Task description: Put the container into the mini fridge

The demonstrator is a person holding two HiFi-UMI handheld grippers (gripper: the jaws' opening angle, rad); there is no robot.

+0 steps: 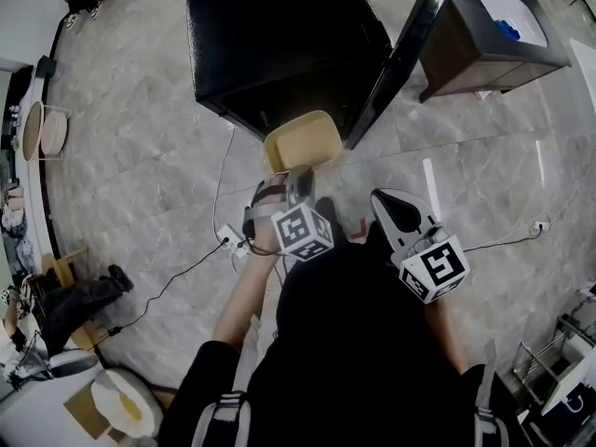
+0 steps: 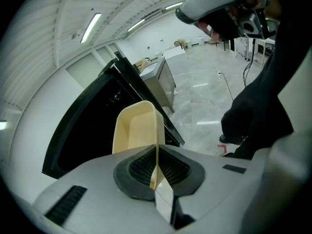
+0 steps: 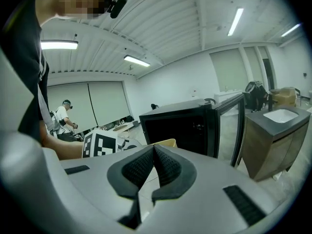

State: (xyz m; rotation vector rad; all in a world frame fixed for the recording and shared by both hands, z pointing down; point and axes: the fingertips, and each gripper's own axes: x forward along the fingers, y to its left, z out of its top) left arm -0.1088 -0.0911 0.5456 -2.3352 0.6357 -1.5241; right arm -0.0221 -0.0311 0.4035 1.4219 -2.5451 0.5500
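Note:
A cream plastic container (image 1: 303, 142) hangs just in front of the black mini fridge (image 1: 279, 40), whose door (image 1: 400, 59) stands open to the right. My left gripper (image 1: 300, 182) is shut on the container's near rim; in the left gripper view the thin wall of the container (image 2: 139, 130) is pinched between the ribbed pads, the fridge's dark opening (image 2: 92, 126) behind it. My right gripper (image 1: 396, 210) floats to the right, shut and holding nothing. In the right gripper view the container's rim (image 3: 163, 143) peeks over the pads (image 3: 168, 167), before the fridge (image 3: 180, 128).
A dark cabinet with a white sink (image 1: 494, 35) stands right of the fridge door. Cables and a power strip (image 1: 228, 240) lie on the marble floor at left. A seated person (image 1: 56, 310) and a round table (image 1: 116, 403) are at lower left.

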